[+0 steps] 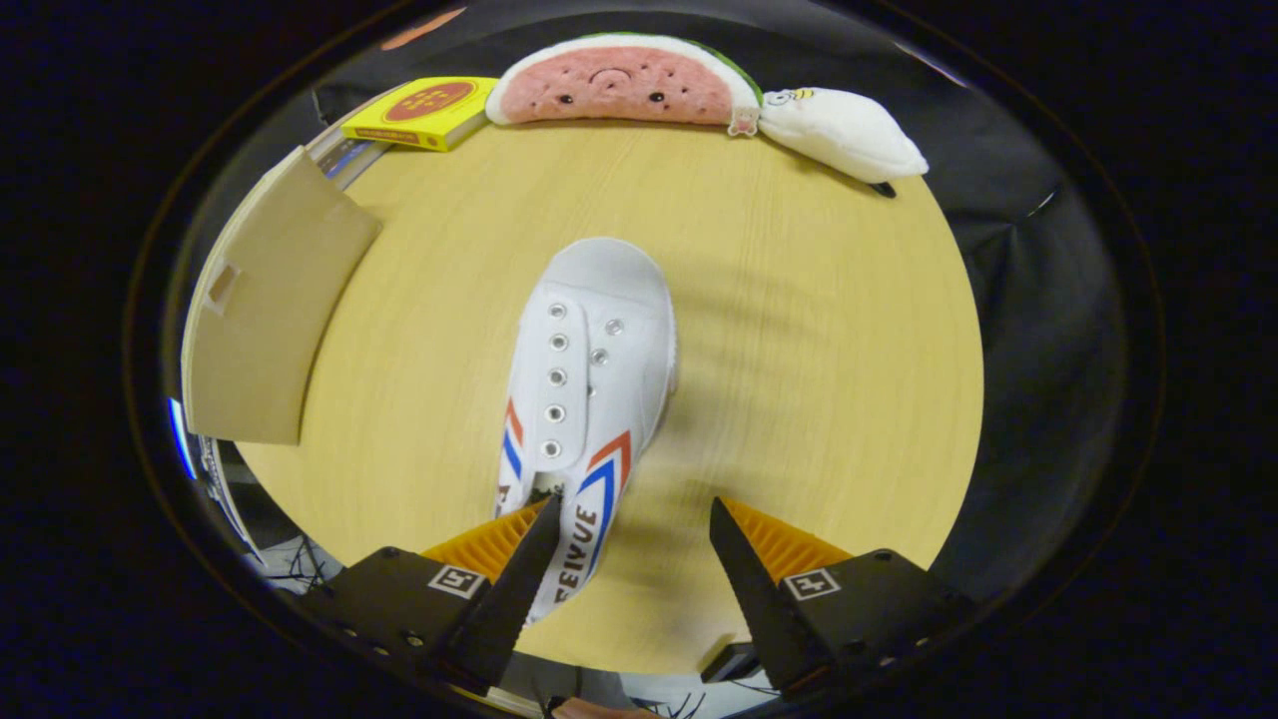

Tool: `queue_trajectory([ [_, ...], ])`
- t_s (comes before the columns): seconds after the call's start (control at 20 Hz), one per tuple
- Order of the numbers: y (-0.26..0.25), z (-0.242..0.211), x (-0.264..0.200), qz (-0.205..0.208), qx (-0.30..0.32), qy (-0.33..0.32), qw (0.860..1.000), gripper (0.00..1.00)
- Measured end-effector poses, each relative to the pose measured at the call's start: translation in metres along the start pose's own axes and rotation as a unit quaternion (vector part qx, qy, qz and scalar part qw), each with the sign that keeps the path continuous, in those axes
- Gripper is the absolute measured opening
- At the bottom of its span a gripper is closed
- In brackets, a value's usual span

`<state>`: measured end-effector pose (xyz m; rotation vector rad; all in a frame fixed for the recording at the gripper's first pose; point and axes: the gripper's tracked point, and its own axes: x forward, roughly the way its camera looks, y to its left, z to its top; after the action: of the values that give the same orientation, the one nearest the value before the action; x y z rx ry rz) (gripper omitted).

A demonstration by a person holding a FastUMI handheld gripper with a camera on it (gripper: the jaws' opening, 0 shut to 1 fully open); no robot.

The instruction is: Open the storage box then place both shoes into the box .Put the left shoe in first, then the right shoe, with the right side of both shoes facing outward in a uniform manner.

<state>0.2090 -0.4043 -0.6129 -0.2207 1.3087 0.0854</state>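
Observation:
A white canvas shoe [589, 350] with red and blue side stripes lies on the round wooden table [819, 350], toe pointing away from me. Its heel end reaches back between my fingers, close against the left fingertip [544, 524], which sits at the shoe's opening. A wide gap of bare table separates the shoe from the right fingertip [729, 529]. My gripper [634, 504] is open. The beige storage box [260, 330] stands at the table's left edge, to the left of the shoe, with a flat panel facing me.
Along the far edge of the table lie a yellow book [424, 108], a watermelon-slice plush [624, 85] and a white plush [844, 130]. Bare tabletop stretches right of the shoe. Black cloth hangs beyond the table.

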Motion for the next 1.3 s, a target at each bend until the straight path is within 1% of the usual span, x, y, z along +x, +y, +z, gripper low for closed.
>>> queue_trajectory([
  [0.05, 0.002, 0.0, 0.004, 0.006, 0.003, -0.001, 1.0, 0.92],
  [0.1, 0.002, -0.001, 0.008, 0.008, 0.008, -0.003, 1.0, 0.9],
  [0.25, 0.016, 0.0, 0.015, 0.063, 0.02, -0.015, 0.998, 0.56],
  [0.3, 0.023, 0.001, 0.017, 0.09, 0.031, -0.016, 0.995, 0.45],
  [0.35, 0.023, 0.0, 0.016, 0.107, 0.051, -0.013, 0.993, 0.34],
  [0.4, 0.024, 0.0, 0.018, 0.125, 0.064, -0.008, 0.99, 0.31],
  [0.5, 0.024, -0.003, 0.022, 0.163, 0.077, -0.003, 0.984, 0.31],
  [0.6, 0.023, -0.005, 0.018, 0.187, 0.105, 0.012, 0.977, 0.17],
  [0.65, 0.023, -0.003, 0.019, 0.195, 0.122, 0.003, 0.973, 0.17],
  [0.7, 0.019, -0.002, 0.014, 0.201, 0.118, 0.0, 0.972, 0.07],
  [0.75, 0.021, -0.006, 0.019, 0.207, 0.116, -0.009, 0.971, 0.02],
  [0.85, 0.016, -0.007, 0.017, 0.212, 0.132, -0.007, 0.968, 0.02],
  [1.1, 0.024, 0.0, 0.006, 0.237, 0.193, -0.024, 0.952, 0.01],
  [1.2, 0.029, 0.008, -0.005, 0.255, 0.218, -0.037, 0.941, 0.01],
  [1.3, 0.031, 0.012, -0.024, 0.264, 0.231, -0.053, 0.935, 0.01],
])
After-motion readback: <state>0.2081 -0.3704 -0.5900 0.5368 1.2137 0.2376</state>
